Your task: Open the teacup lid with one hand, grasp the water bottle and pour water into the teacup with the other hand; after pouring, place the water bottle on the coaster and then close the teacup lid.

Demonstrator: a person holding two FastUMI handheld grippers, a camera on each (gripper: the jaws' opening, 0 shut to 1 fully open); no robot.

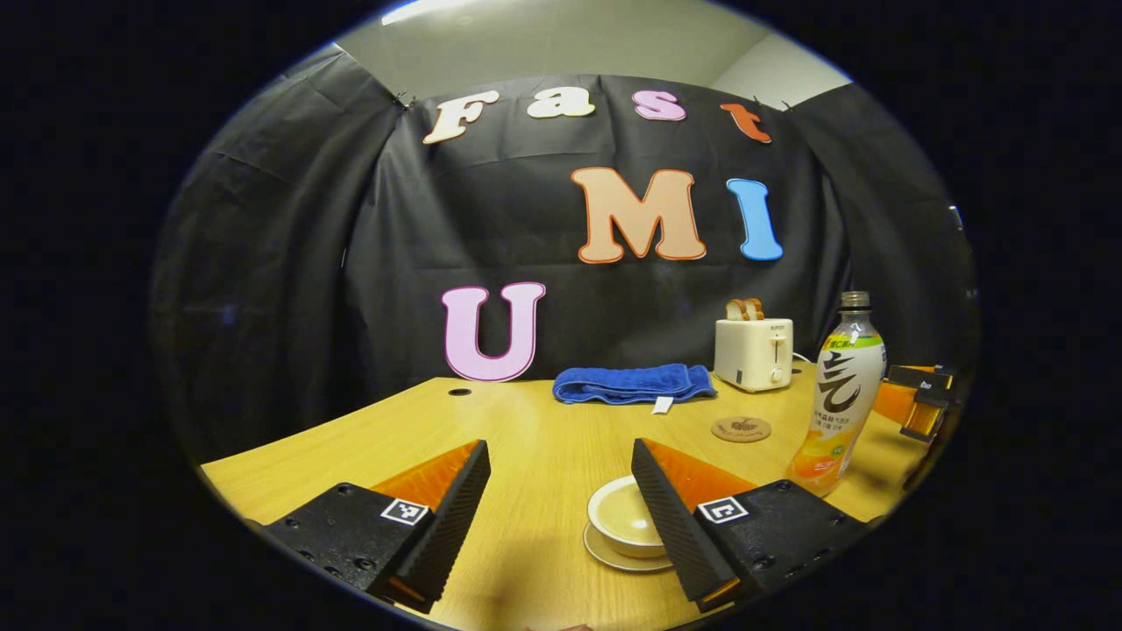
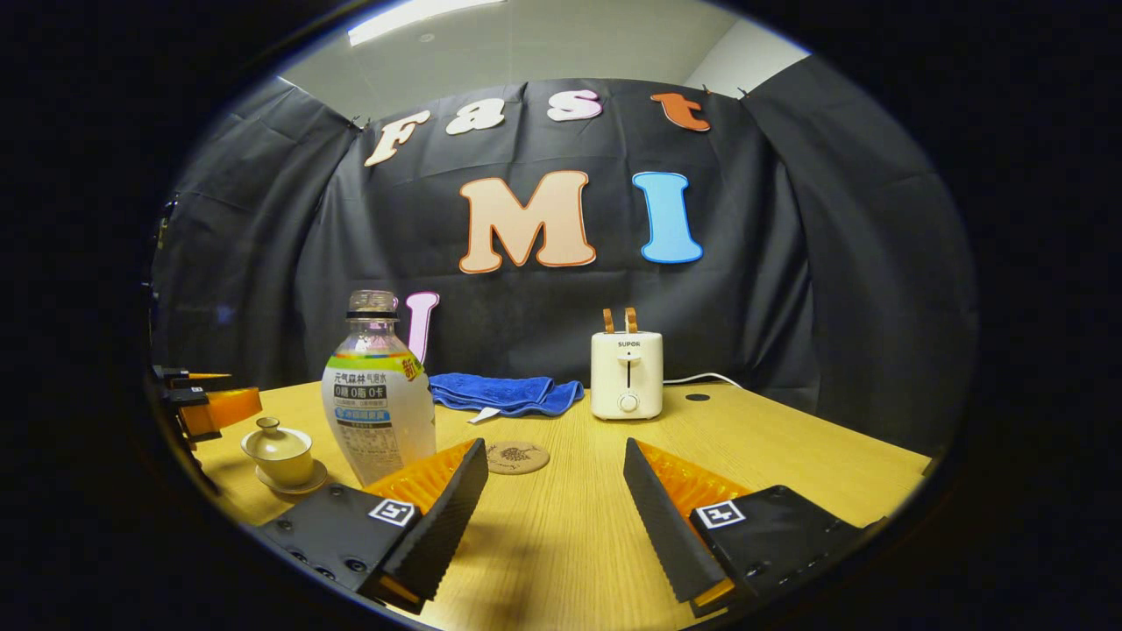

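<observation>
Hovering low over the wooden table (image 2: 789, 456), both grippers spread wide with nothing between the fingers: left gripper (image 1: 561, 513) just short of the teacup (image 1: 624, 517), right gripper (image 2: 554, 513) just right of the water bottle (image 2: 379, 394).

Nearest the left gripper, teacup on its saucer (image 1: 614, 554), partly hidden behind the right-hand finger; in the right gripper view, seen whole with lid (image 2: 270, 429) on, small knob on top. Likely thin glazed ceramic: light, slick, easily chipped. Best pinched at the knob and lifted straight, gently, to avoid dragging the cup off the saucer.

Next out, water bottle standing upright, just right of the teacup in the left gripper view, uncapped as far as can be told. Clear plastic, partly filled, so moderately heavy and squashy under pressure; label wrap probably slippery. Best taken at mid-body, firmly but without crushing.

Beyond, round coaster (image 2: 517, 457) bare, well apart from the bottle. Farther back, folded blue towel (image 1: 633, 383) and white toaster (image 2: 627, 375) against the booth wall.
</observation>
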